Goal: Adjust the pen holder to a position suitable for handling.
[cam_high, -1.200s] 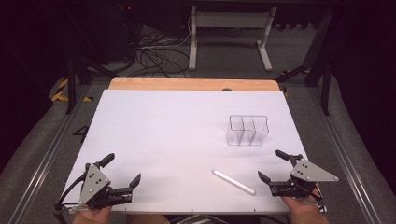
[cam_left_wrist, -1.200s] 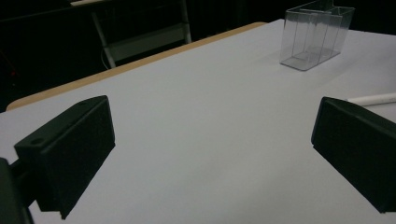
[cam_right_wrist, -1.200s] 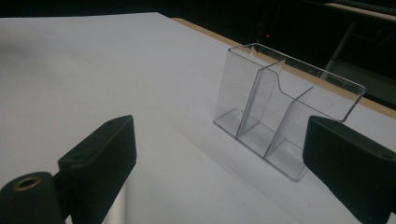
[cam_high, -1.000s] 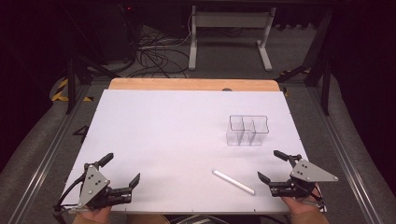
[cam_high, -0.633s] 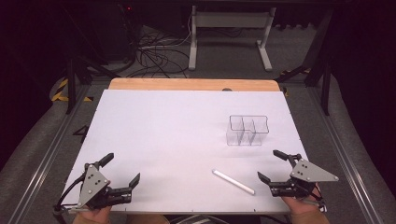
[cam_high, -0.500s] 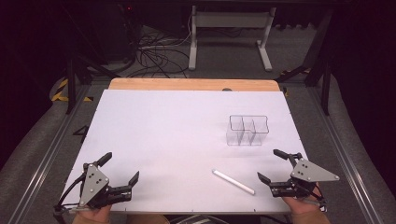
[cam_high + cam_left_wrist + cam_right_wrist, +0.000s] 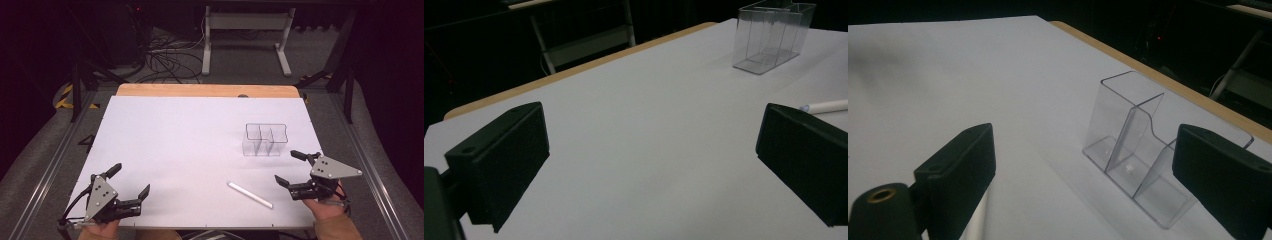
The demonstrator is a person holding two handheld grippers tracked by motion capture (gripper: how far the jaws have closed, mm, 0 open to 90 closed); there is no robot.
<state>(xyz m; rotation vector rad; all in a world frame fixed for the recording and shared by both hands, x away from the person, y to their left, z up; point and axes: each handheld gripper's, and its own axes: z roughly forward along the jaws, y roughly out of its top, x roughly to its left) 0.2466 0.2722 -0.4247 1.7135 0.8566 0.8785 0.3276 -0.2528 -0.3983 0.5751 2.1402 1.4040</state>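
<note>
A clear plastic organiser (image 7: 265,139) with several compartments stands upright and empty on the right half of the white table (image 7: 190,140). A white stick-like marker (image 7: 250,194) lies flat near the front edge, between organiser and person. My right gripper (image 7: 291,168) hovers open at the front right, a little right of the marker, holding nothing; its view looks at the organiser (image 7: 1143,145). My left gripper (image 7: 130,181) rests open at the front left, empty. From the left gripper view, the organiser (image 7: 771,37) sits far right and the marker tip (image 7: 824,106) peeks beside one jaw.
A wooden strip (image 7: 205,90) borders the table's far edge. Beyond it are a metal stand (image 7: 245,30) and cables (image 7: 165,55) on the floor. Metal rails (image 7: 55,160) run along both sides of the table.
My right gripper has lifted slightly off the table. The left gripper, the marker and the organiser have not moved.
</note>
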